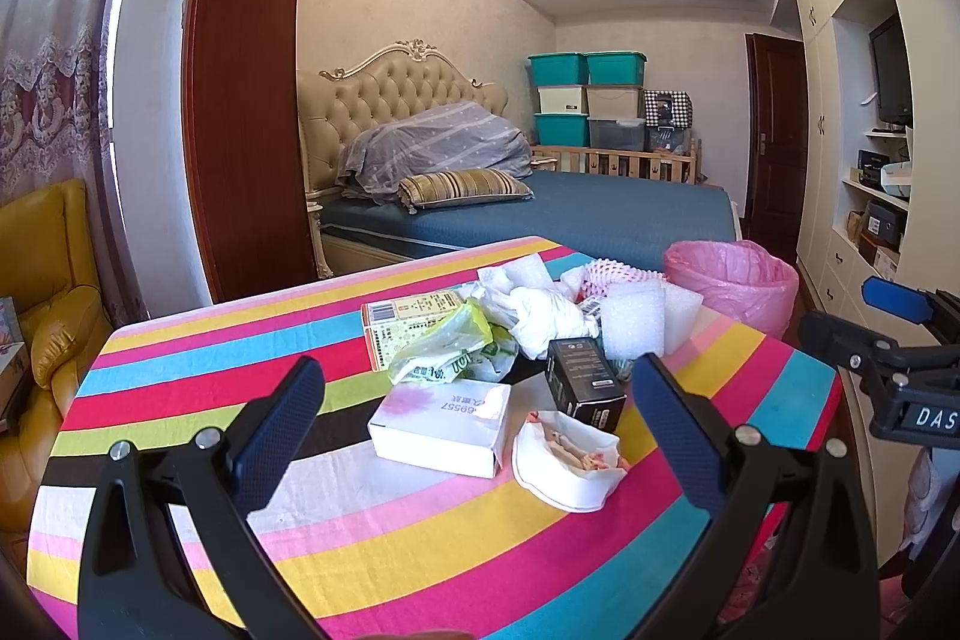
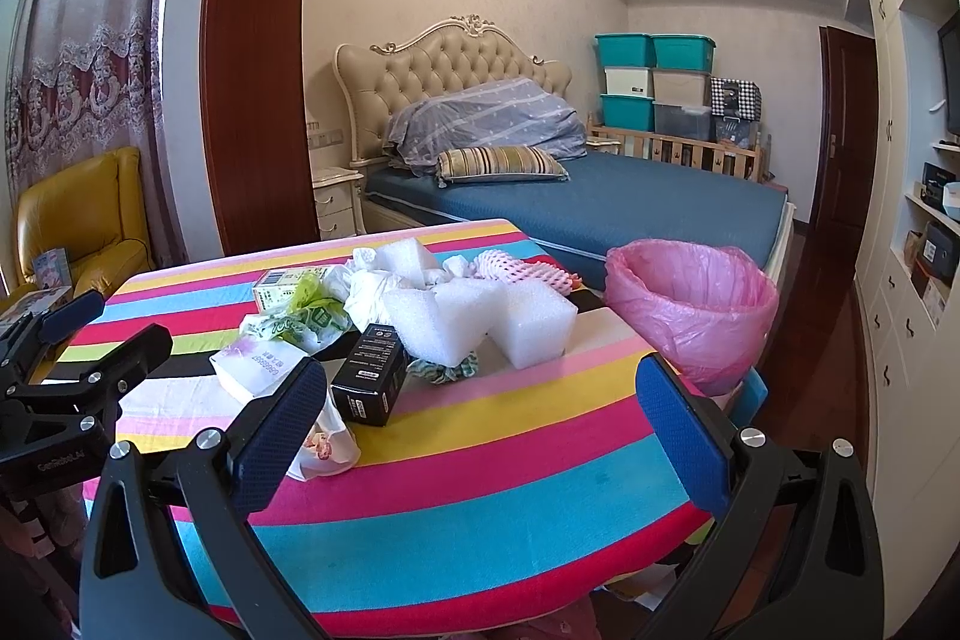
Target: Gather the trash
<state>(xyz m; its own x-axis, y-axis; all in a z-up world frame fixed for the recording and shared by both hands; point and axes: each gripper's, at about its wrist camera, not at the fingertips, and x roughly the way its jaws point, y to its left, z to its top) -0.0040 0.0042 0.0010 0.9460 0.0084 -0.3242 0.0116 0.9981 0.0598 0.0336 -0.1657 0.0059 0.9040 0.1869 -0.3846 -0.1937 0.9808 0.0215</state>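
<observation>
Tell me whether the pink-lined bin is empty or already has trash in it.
Empty as far as visible: the pink-lined bin shows only bare liner inside; its bottom is hidden.

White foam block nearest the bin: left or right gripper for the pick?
Right, probably. The white foam block and pink-lined bin sit ahead of the open right gripper; the open left gripper faces the white box.

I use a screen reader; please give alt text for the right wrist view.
The open right gripper hovers over a striped tablecloth strewn with white foam blocks, a black box and wrappers, beside a pink-lined bin.
</observation>
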